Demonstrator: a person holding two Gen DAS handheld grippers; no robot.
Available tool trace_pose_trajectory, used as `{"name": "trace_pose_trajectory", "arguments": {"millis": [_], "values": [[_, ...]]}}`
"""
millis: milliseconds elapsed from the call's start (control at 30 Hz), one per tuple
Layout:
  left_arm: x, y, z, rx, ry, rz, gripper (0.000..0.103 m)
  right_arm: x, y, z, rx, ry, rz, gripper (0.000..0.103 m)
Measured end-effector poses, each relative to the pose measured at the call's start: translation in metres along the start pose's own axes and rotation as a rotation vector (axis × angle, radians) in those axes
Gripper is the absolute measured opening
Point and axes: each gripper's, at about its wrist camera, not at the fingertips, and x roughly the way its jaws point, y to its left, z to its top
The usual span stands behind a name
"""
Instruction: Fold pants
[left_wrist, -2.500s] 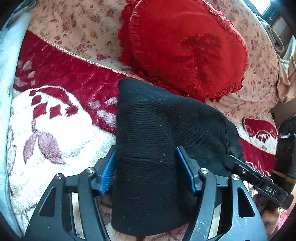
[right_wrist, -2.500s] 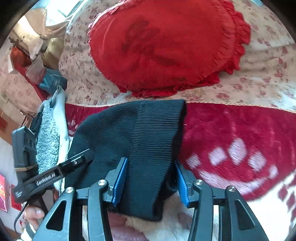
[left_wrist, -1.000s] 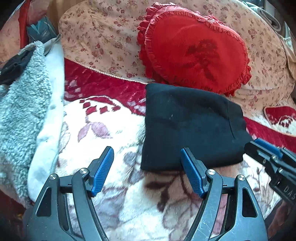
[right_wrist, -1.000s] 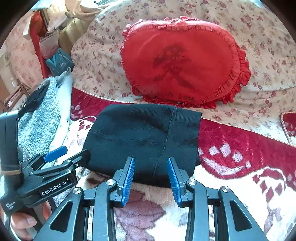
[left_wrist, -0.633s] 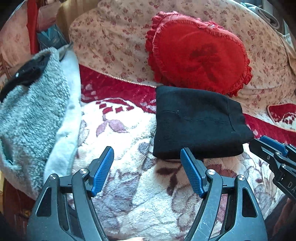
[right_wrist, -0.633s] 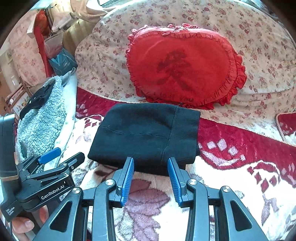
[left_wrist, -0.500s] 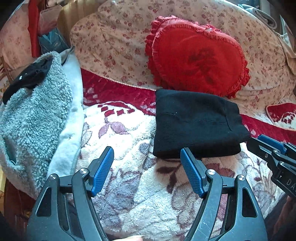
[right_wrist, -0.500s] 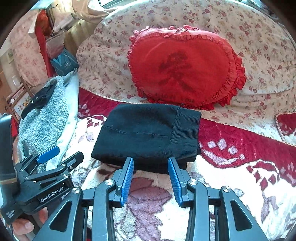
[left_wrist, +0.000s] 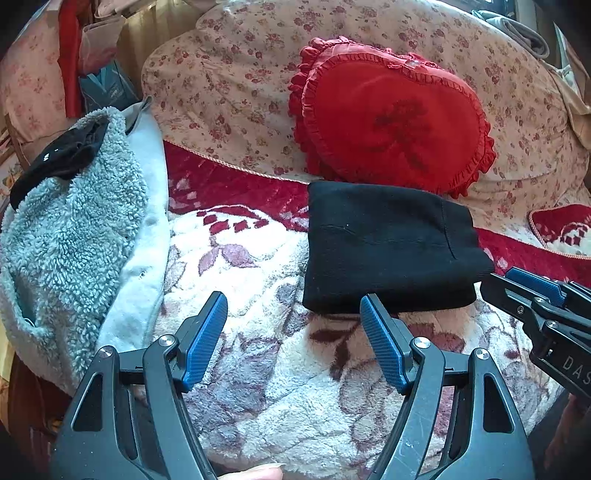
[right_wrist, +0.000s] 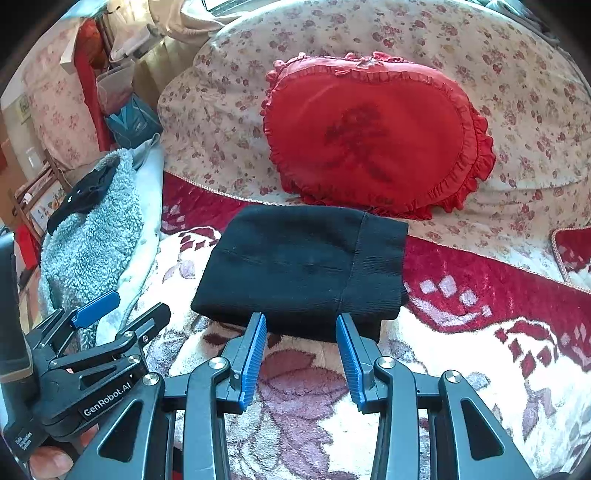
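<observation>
A: Okay, left to right?
B: Fleece (left_wrist: 70, 229), then left gripper (left_wrist: 293, 338) spread, empty. Pants (left_wrist: 388, 247) folded on the blanket (left_wrist: 258, 369) under the cushion (left_wrist: 391, 118). Right gripper (right_wrist: 301, 349) part open, empty.
A: Step?
B: Looks done; just pull clear.

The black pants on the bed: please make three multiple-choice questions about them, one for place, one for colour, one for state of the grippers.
1. Where do the black pants lie?
A. in front of the red heart cushion
B. on the grey fleece
C. on the floor

2. What colour are the gripper pads?
A. red
B. blue
C. white

3. How are the left gripper and right gripper?
A. both clamp the pants
B. only the right clamps them
C. both open, holding nothing

Answers: 1 A, the folded pants rest on the blanket just below the cushion. 2 B, the ribbed pads are blue. 3 C, only blanket shows between each pair of pads.
</observation>
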Motion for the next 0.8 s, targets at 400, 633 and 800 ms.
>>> {"name": "trace_pose_trajectory", "arguments": {"millis": [400, 633, 800], "values": [[0.0052, -0.0019, 0.0000, 0.002, 0.007, -0.007, 0.075, 0.0058, -0.0004, 0.0005, 0.007, 0.013, 0.004, 0.038], [0.0064, -0.0016, -0.0001, 0.001, 0.010, -0.009, 0.075, 0.0077, 0.0038, -0.0013, -0.002, 0.015, 0.009, 0.038], [0.0091, -0.0011, -0.0006, 0.000, 0.017, -0.013, 0.075, 0.0091, 0.0038, -0.0024, 0.001, 0.020, 0.008, 0.038]]}}
